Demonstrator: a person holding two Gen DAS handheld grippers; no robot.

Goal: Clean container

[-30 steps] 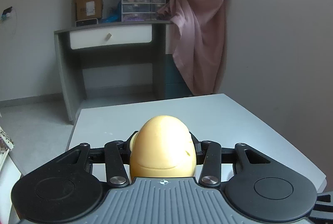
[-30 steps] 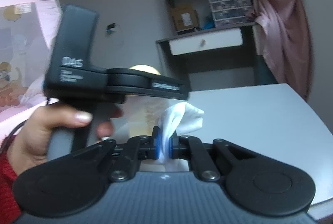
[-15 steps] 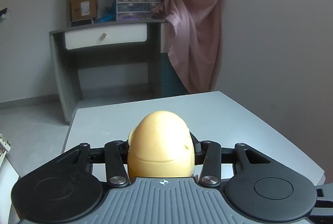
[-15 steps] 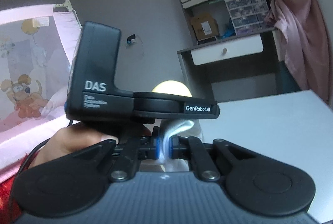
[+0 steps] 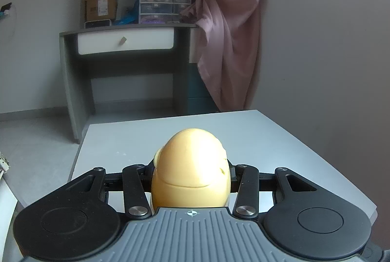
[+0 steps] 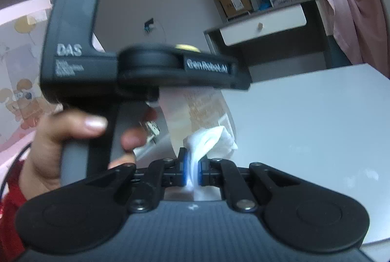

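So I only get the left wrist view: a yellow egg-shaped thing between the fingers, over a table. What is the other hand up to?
Observer: The right gripper has its fingers shut on a white tissue.
Operator: Is that yellow thing the whole object?
Observer: No, it tops a clear container that hangs below the left gripper.
Operator: And who holds that one?
Observer: A hand with a red sleeve grips its handle.
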